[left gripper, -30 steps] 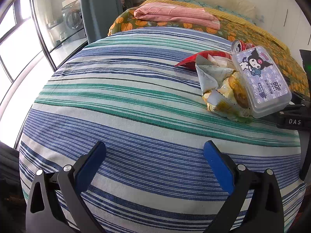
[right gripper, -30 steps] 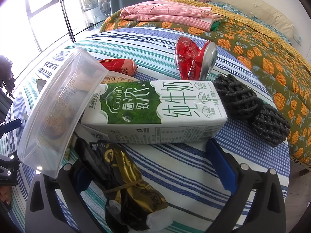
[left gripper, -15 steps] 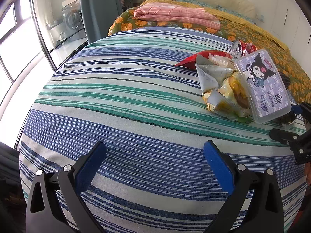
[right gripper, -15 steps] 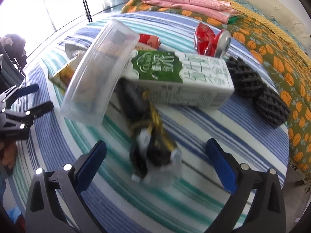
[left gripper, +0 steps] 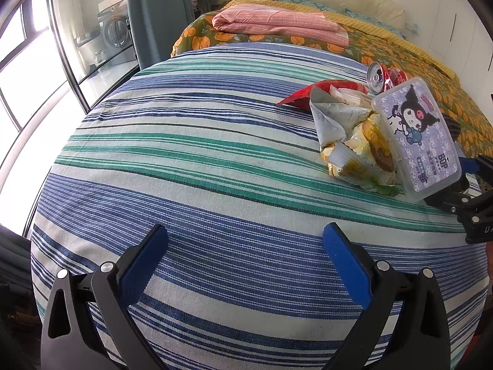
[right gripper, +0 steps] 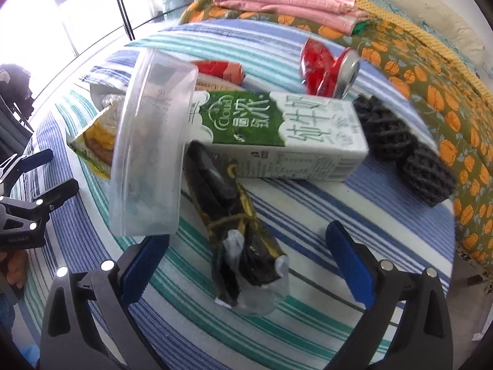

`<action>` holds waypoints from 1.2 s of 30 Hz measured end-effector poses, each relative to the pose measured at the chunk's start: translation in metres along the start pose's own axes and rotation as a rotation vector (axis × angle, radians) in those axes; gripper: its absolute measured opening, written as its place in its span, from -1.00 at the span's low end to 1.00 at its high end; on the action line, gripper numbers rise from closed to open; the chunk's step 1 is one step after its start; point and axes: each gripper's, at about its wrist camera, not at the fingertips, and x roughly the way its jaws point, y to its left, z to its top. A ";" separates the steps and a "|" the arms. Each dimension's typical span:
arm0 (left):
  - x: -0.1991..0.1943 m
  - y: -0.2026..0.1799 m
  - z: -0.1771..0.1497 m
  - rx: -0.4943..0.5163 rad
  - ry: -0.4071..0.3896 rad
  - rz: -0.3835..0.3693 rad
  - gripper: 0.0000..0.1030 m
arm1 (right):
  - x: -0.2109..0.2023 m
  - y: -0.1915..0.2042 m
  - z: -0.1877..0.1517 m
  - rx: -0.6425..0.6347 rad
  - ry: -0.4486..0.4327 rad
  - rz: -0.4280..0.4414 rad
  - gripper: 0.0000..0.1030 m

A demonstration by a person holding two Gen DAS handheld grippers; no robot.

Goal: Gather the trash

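A heap of trash lies on the striped tablecloth (left gripper: 191,154). In the right wrist view, a black-and-gold wrapper (right gripper: 237,231) lies just ahead of my open right gripper (right gripper: 246,256), between its blue pads. Behind it lie a green-and-white milk carton (right gripper: 277,135), a tilted clear plastic box (right gripper: 148,160), a crushed red can (right gripper: 329,67) and a red wrapper (right gripper: 222,69). From the left wrist, the same box (left gripper: 416,135), a yellow snack bag (left gripper: 354,148) and the can (left gripper: 382,77) sit far right. My left gripper (left gripper: 246,259) hovers open over bare cloth.
Two black mesh balls (right gripper: 403,151) rest right of the carton, near the table's edge. Beyond the table is a bed with an orange-patterned cover (left gripper: 400,52) and folded pink cloth (left gripper: 277,24). Windows (left gripper: 30,46) line the left side.
My right gripper has pulled back from the pile, so the black-and-gold wrapper now lies wholly ahead of its pads. The left gripper has stayed put.
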 end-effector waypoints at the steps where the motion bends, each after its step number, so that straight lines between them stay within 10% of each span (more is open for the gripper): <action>1: 0.000 0.000 0.000 0.000 0.000 0.000 0.91 | -0.009 0.002 -0.001 -0.021 -0.040 0.001 0.81; 3: 0.000 0.000 0.000 0.000 0.000 0.000 0.91 | -0.016 0.008 -0.002 -0.057 -0.063 0.015 0.12; 8: 0.000 0.001 0.000 -0.001 -0.001 -0.001 0.91 | -0.021 0.024 -0.007 -0.051 -0.017 0.059 -0.34; 16: 0.001 0.001 0.000 -0.006 -0.004 -0.013 0.91 | -0.062 0.008 -0.074 0.340 -0.020 0.440 -0.34; 26: -0.033 -0.044 -0.011 0.056 -0.048 -0.464 0.91 | -0.078 -0.043 -0.119 0.420 -0.063 0.205 0.41; 31: -0.032 -0.117 -0.004 0.368 -0.048 -0.389 0.91 | -0.095 -0.044 -0.125 0.317 -0.098 0.131 0.45; 36: -0.027 -0.141 0.004 0.453 -0.052 -0.344 0.91 | -0.096 -0.033 -0.116 0.230 -0.076 0.096 0.45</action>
